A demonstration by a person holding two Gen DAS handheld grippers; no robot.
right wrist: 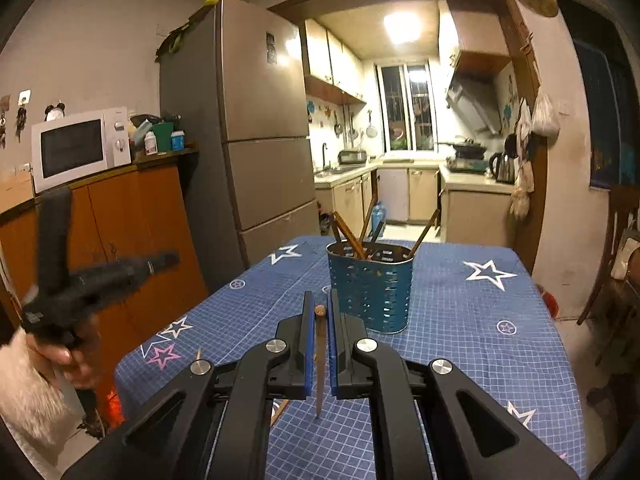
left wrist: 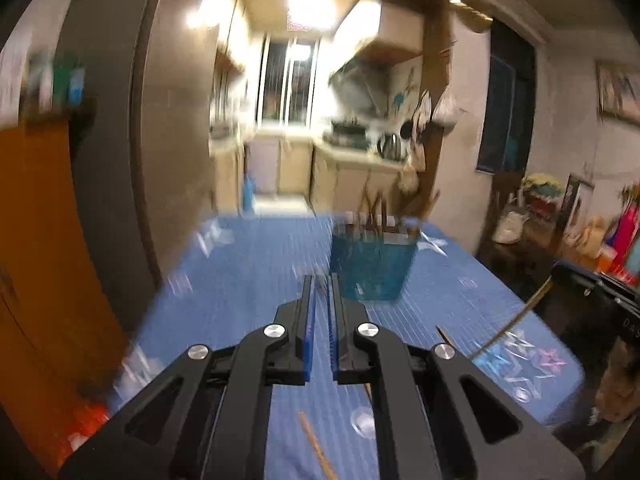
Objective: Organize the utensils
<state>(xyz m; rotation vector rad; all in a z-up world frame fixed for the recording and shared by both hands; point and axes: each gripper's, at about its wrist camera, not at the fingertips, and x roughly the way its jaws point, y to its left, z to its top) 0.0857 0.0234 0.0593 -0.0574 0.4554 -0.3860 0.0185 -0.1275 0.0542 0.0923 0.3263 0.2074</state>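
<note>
Right wrist view, right tool [right wrist: 320,306] clamping a chopstick [right wrist: 319,360], left tool [left wrist: 320,290] closed, blue holder [right wrist: 370,286] ahead.

No legible text, faint pale letters on the right gripper [left wrist: 600,300] housing too blurred to read

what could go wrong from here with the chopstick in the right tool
The right tool pinches one chopstick near its top end, with most of its length hanging below, so it may swing or slip on the way to the holder. The holder already has sticks leaning across its mouth; the new one could catch on them or tip it. The left tool is close by and blurred, so the two might collide.
</note>
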